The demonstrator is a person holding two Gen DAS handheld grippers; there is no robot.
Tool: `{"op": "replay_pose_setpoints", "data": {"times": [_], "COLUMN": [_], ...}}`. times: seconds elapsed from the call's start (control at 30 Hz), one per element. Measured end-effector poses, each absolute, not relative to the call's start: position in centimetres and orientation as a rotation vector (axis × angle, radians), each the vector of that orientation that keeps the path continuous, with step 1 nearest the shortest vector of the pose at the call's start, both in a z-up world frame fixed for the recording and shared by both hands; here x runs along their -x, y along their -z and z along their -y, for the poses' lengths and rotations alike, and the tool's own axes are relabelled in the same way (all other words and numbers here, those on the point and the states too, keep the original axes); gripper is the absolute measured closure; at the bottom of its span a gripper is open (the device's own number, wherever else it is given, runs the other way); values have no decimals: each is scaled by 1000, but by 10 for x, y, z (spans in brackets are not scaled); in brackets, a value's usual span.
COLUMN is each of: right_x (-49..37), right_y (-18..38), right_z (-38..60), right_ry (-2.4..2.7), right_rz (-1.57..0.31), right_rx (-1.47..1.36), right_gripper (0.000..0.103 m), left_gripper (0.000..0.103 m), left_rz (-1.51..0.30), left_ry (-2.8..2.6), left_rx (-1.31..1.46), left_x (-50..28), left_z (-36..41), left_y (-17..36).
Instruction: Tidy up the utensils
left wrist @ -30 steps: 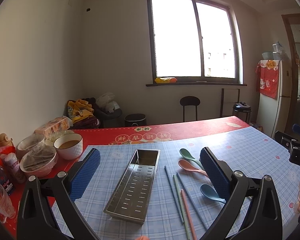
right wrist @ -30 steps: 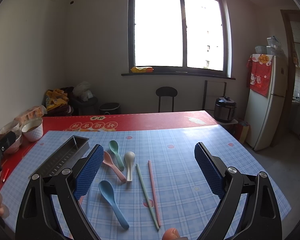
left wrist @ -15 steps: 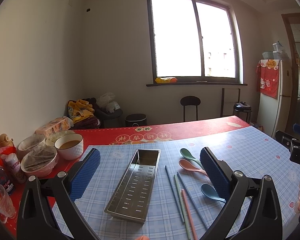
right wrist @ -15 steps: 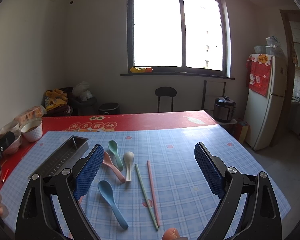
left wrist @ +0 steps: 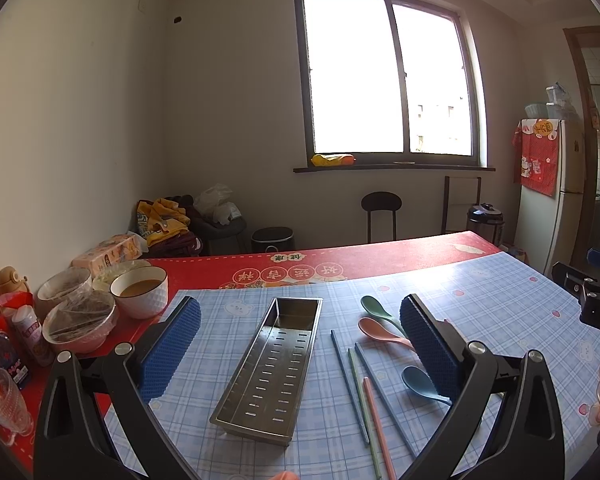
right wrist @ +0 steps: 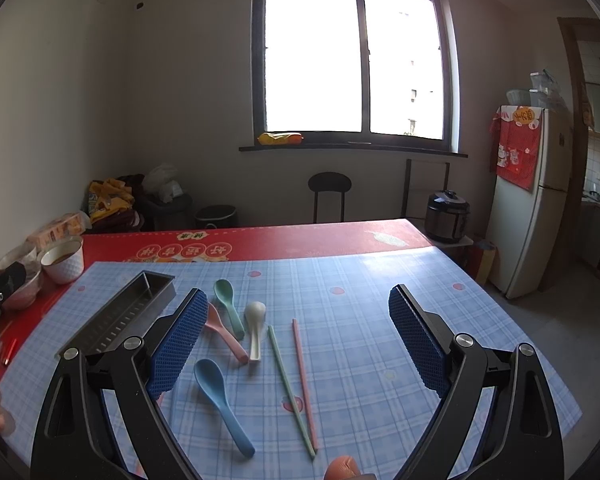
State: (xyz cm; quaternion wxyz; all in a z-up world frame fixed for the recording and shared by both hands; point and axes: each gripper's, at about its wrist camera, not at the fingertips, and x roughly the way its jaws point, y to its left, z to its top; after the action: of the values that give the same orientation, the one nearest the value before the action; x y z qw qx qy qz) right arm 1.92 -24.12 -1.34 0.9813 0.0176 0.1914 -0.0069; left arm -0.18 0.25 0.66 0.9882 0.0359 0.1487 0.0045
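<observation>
A plain room with a large bright window backs a counter (right wrist: 380, 300) laid with a blue checked cloth over a red one.

On the cloth lies a long perforated metal tray (left wrist: 272, 364), empty, lengthwise away from the cameras. Just to its right lie the loose utensils: a green spoon (right wrist: 228, 306), a pink spoon (right wrist: 224, 332), a white spoon (right wrist: 255, 330) and a blue spoon (right wrist: 220, 404), and chopsticks in blue (left wrist: 346, 376), green (right wrist: 290, 388) and pink (right wrist: 305, 384).

The spoons look like light, stiff, smooth plastic or ceramic; I judge the handle near mid-length the best place to take hold, since the bowls are rounded and could slip from the pads. The chopsticks are thin, lie flat on the cloth and may roll or pivot; a pinch near the middle seems safest. The tray looks rigid and heavier, unlikely to shift.

The left gripper (left wrist: 300, 344) hangs above the tray's near end, jaws spread wide, holding nothing. The right gripper (right wrist: 296, 340) hovers over the spoons and chopsticks, jaws equally wide and empty.

Its left jaw hides part of the pink spoon. In the left view a jaw covers the white spoon and the other spoon handles. Bowls (left wrist: 140, 296) crowd the counter's left edge; their contents are hard to make out.
</observation>
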Motion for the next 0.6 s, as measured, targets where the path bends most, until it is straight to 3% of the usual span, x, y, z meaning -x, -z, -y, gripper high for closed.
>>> {"op": "replay_pose_setpoints", "data": {"times": [0.6], "right_x": [-17], "right_y": [15], "right_z": [240], "right_ry": [22], "right_rz": [-385], "right_rx": [-40], "right_gripper": [14], "left_gripper": [5], "left_rz": [-301], "left_ry": [0], "left_rx": [-62], "left_x": [5], "left_z": [-4], "left_y": [-5]}}
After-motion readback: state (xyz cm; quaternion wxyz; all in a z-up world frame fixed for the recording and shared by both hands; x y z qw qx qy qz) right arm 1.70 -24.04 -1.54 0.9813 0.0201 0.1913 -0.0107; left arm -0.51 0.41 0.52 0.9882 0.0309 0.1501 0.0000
